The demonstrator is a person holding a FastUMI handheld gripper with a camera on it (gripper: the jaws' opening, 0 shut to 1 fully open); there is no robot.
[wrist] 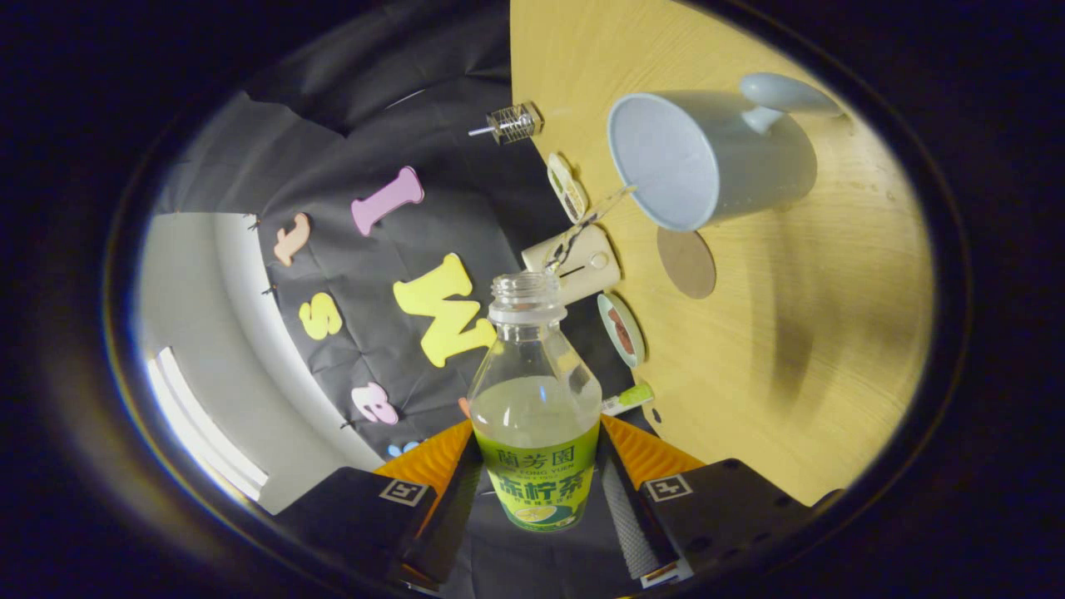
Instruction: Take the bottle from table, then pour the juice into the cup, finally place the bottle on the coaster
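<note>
The gripper (539, 491) has both fingers pressed on the clear plastic bottle with a green label (537, 416), uncapped and tipped over; a thin stream of pale juice (586, 225) runs from its mouth beyond the fingers into the pale blue ceramic cup (707, 158); just beside the cup lies the round brown coaster (687, 262) on the light wooden table (799, 349).

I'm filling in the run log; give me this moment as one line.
phase: pouring | gripper: shut on bottle, tilted | juice stream entering cup | coaster: bare, beside cup
</note>
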